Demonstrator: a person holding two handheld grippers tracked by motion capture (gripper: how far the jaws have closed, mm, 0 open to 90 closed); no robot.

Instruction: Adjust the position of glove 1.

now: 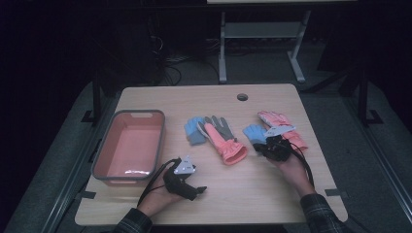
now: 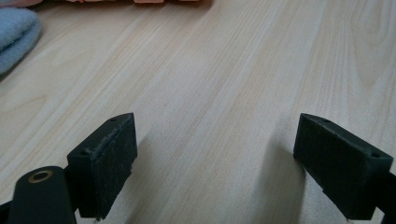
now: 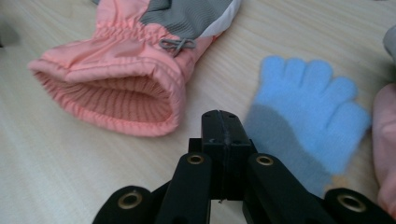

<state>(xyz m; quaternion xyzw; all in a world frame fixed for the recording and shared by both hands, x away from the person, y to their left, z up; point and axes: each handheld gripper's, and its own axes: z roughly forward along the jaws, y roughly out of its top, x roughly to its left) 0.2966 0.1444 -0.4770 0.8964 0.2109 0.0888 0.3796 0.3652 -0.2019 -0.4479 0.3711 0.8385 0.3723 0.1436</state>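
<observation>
A: Starting with the left gripper (image 1: 198, 190), lower centre-left of the high view, held in a hand (image 1: 158, 199) low over the wooden table (image 1: 252, 189). Its own view shows the jaws wide apart, nothing but bare wood between them.

B: Right gripper (image 1: 257, 145)?

A: Centre-right of the high view, held by the other hand (image 1: 291, 170). In its own view the jaws are pressed together, nothing between them. The tips sit low over the table, just beside a small blue glove (image 3: 308, 116).

B: Touching that glove?

A: Can't tell. The same blue glove (image 1: 253, 132) lies right of centre in the high view, fingers toward the far edge, next to a pink glove (image 1: 284, 127) partly hidden under the gripper's grey plate.

B: Other gloves?

A: Middle of the high view: a pink-and-grey ski glove (image 1: 224, 141), cuff opening toward the near side, with a second blue glove (image 1: 195, 130) just to its left, touching or overlapping it. In the right gripper view the ski glove (image 3: 135, 70) fills the upper left, its cuff open and ribbed inside.

B: Bin?

A: A grey-rimmed pink bin (image 1: 127, 145) at the left of the high view, on the table, inside looks bare. Left gripper is near its lower right corner, apart from it.

B: Background?

A: Dark floor, a table frame (image 1: 262, 43) at the top centre.
</observation>
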